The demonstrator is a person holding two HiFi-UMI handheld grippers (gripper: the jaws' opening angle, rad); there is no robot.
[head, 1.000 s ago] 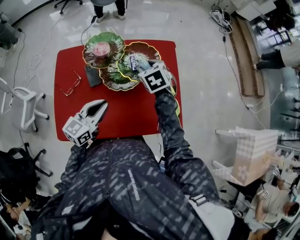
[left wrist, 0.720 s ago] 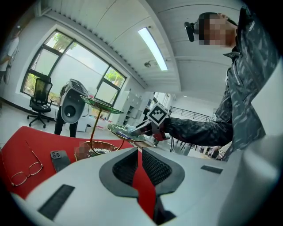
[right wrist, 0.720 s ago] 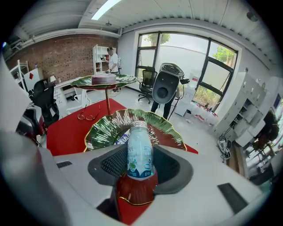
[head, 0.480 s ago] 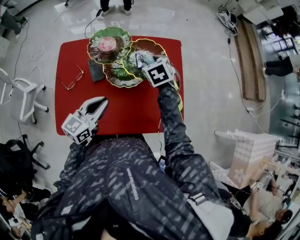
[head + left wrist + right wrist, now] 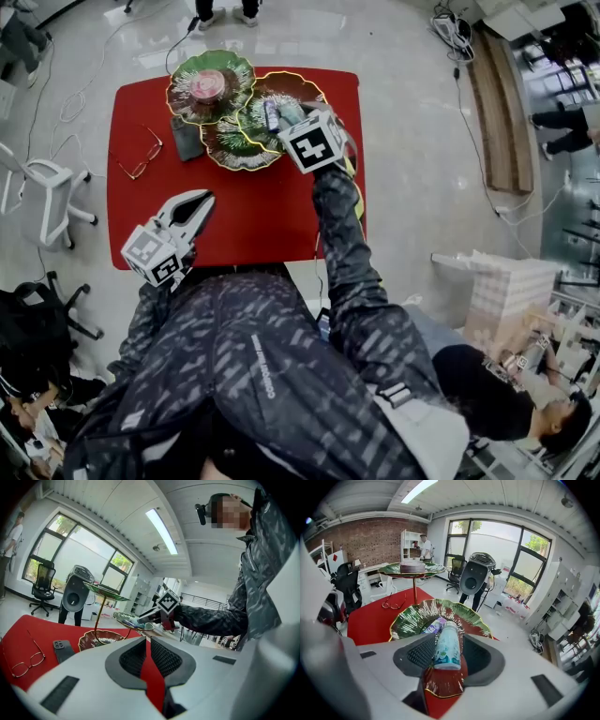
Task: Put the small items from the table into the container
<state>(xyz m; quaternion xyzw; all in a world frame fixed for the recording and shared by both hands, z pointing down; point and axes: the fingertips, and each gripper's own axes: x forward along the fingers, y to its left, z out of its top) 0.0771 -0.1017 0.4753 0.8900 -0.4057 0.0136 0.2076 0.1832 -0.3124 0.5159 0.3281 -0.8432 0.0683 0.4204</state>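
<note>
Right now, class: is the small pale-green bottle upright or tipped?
Tipped: the small pale-green bottle lies lengthwise in the right gripper, over the green scalloped dish.

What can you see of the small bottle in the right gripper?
The small bottle is pale teal and white with a printed label, plastic-looking, its flat end toward the camera. It lies lengthwise between the pads of the right gripper, clamped on both sides, over the green gold-rimmed dish, near a purple packet.
</note>
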